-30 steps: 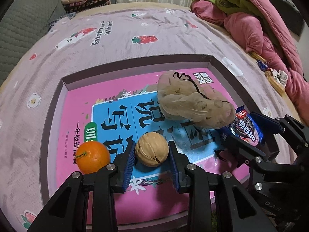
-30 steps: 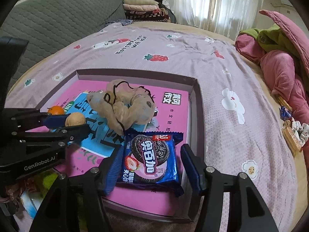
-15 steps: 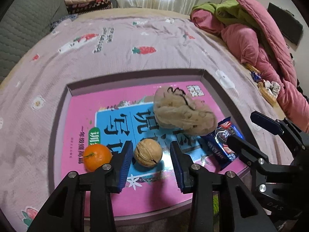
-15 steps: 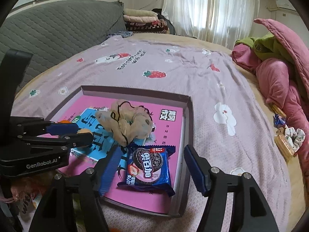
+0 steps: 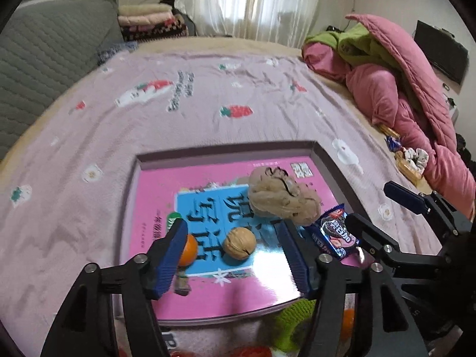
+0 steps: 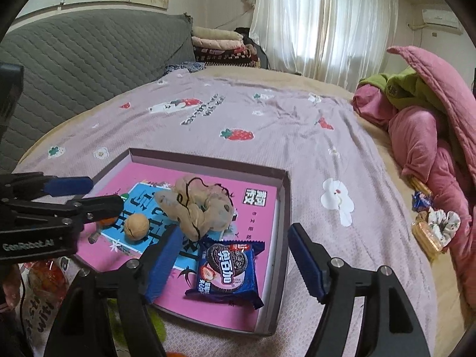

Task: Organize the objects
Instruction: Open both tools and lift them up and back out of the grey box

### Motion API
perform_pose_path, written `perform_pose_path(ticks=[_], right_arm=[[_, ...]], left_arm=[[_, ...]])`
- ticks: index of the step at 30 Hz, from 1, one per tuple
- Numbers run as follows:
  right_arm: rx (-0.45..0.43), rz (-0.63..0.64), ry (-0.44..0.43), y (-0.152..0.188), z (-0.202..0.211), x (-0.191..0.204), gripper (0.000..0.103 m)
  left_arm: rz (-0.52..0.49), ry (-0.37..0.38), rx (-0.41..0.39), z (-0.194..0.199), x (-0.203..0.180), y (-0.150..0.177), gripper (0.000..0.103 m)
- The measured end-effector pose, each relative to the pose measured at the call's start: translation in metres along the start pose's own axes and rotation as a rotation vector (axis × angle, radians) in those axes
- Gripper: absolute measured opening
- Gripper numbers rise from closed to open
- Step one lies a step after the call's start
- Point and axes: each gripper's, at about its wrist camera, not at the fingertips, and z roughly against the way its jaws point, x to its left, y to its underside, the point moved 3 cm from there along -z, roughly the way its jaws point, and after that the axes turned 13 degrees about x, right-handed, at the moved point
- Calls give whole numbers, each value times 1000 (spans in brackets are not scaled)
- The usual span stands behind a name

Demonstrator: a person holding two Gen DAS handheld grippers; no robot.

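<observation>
A shallow purple box [image 5: 327, 160] [image 6: 284, 208] on the bed holds a pink and blue book. On the book lie a walnut [image 5: 239, 243] [image 6: 136, 226], an orange [image 5: 189, 250], a beige plush toy [image 5: 282, 197] [image 6: 199, 205] and a blue Oreo packet [image 5: 334, 232] [image 6: 227, 269]. My left gripper [image 5: 233, 260] is open and empty, raised above and in front of the walnut. My right gripper [image 6: 235, 263] is open and empty, raised over the Oreo packet. Each gripper also shows in the other's view.
The lilac strawberry sheet [image 5: 208, 95] covers the bed. Pink and green quilts [image 5: 401, 74] pile at the right, with snacks and a scrunchie [image 6: 437, 223] beside them. A grey headboard [image 6: 74, 65] stands at the left. A green item [image 5: 293, 321] lies below the box's near edge.
Both grippers have pulled back and up from the box and opened wider. The walnut and Oreo packet stay on the book, now farther from the fingers.
</observation>
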Motion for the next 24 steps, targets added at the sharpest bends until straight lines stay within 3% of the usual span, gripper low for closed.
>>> perform_pose_path(ticks=[4, 11, 24], right_arm=[[-37, 4, -6, -4, 13, 3, 74], [-121, 19, -33, -12, 47, 14, 78], [-224, -12, -43, -14, 87, 17, 85]], left_arm=[[-4, -33, -57, 21, 4, 2, 74], [14, -81, -130, 54, 11, 10, 75], [33, -80, -196, 80, 11, 21, 78]])
